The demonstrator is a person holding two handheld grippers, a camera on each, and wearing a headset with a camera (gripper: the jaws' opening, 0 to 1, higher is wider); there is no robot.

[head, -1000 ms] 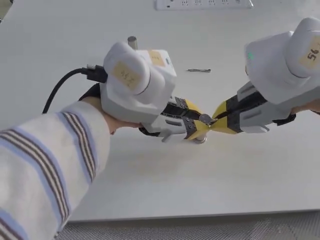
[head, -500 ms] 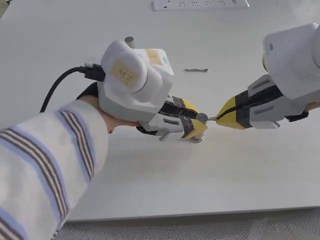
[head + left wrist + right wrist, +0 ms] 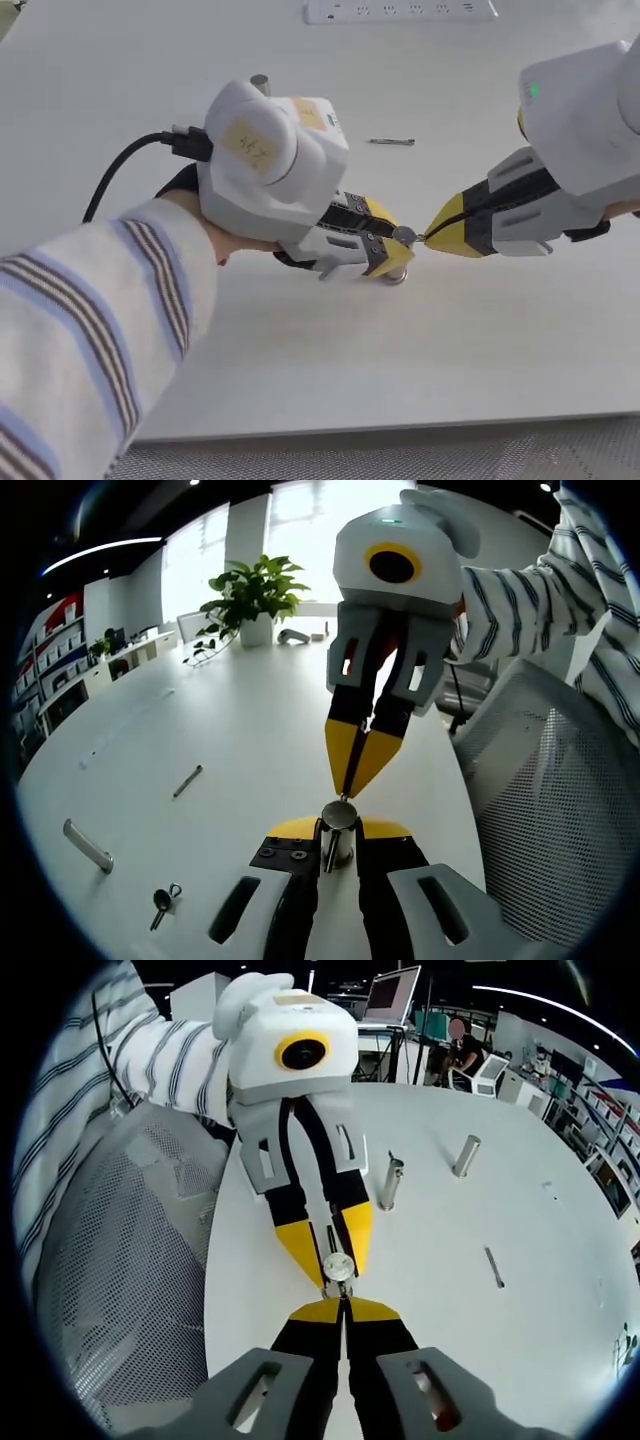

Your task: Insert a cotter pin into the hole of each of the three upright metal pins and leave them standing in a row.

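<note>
Three silver cylindrical metal pins (image 3: 466, 1155) are standing upright in the right gripper view. In the head view, one thin grey wire cotter pin (image 3: 393, 141) is lying loose and one long white power strip (image 3: 400, 9) is lying flat.

The worktop (image 3: 300, 350) is white, wide and plain, and daylight falls evenly on it. At its far edge, in the head view, lies a white power strip (image 3: 400, 9). Below its near edge there is a grey mesh (image 3: 400, 462). In the left gripper view a mesh chair (image 3: 530, 780) stands just beside the worktop. A potted plant (image 3: 255, 595) in a white pot stands at the far end, in front of bright windows (image 3: 300, 520). Shelves (image 3: 45, 640) line one side, under a dark ceiling with a long light strip (image 3: 100, 552). In the right gripper view a monitor (image 3: 392, 990) stands beyond the worktop, and near it a person (image 3: 465, 1048) sits.
</note>
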